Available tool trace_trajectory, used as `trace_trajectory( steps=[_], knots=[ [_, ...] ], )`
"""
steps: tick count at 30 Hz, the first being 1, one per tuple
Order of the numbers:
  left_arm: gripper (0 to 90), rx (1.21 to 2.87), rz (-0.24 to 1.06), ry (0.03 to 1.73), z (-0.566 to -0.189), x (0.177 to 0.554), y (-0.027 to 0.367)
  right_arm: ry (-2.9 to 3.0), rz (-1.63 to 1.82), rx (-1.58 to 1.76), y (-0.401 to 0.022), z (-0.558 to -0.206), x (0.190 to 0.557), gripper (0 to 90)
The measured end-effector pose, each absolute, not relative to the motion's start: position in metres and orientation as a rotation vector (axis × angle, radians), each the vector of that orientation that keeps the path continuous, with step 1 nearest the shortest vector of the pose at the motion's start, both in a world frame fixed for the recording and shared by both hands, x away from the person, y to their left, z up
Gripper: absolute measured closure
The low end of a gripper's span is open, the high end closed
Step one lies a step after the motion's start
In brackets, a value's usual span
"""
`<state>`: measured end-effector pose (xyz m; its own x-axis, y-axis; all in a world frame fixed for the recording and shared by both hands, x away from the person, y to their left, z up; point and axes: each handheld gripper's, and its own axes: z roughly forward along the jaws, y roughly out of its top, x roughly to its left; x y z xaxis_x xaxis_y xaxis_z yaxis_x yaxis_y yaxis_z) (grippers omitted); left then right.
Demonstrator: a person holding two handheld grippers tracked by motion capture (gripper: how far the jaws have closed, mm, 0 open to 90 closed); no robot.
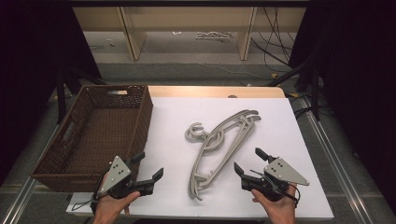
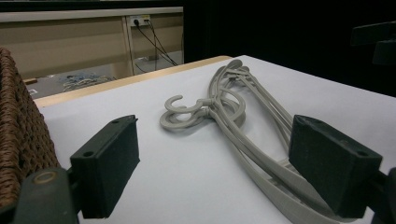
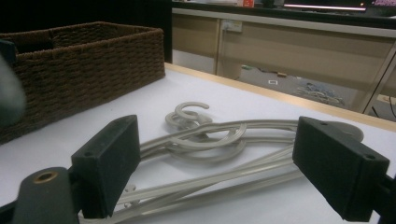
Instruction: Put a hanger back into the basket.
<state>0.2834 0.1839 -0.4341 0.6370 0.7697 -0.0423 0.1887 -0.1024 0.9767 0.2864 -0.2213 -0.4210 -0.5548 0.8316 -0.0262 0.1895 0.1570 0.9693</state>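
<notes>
Nearest the person, the left gripper (image 1: 148, 165) hovers over the front edge of the white bench (image 1: 280, 130), just beside the near right corner of the basket, its jaws spread wide with nothing between them. The right gripper (image 1: 247, 161) sits opposite at the front right, jaws likewise released and empty (both grippers angle inward toward the middle of the bench).

Between them lies a bundle of grey hangers (image 1: 219, 149), flat on the bench and touching neither gripper. Its long axis runs diagonally: the lower ends lie near the front centre, the far ends reach toward the back right. The hooks (image 1: 198, 133) curl out from the middle of the bundle to the left, toward the basket, stacked loosely on one another.

Farther left, the brown woven basket (image 1: 140, 121) stands upright along the bench's left side, well apart from the hangers.
</notes>
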Motion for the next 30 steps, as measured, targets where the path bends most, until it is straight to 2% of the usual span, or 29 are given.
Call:
trace_trajectory(
  steps=[8, 16, 20, 30],
  knots=[
    [16.0, 1.637, 0.593, 0.807, -0.434, 0.284, 0.181, 1.834, 1.437, 0.965, -0.221, -0.421, 0.286, 17.2],
    [16.0, 1.676, 0.532, 0.798, -0.437, 0.288, 0.171, 1.843, 1.423, 0.97, -0.222, -0.421, 0.287, 17.2],
    [16.3, 1.679, 0.483, 0.834, -0.434, 0.295, 0.159, 1.819, 1.423, 0.974, -0.222, -0.421, 0.288, 17.6],
    [16.1, 1.789, 0.461, 0.836, -0.425, 0.315, 0.13, 1.846, 1.426, 0.98, -0.224, -0.423, 0.291, 18.4]
  ],
)
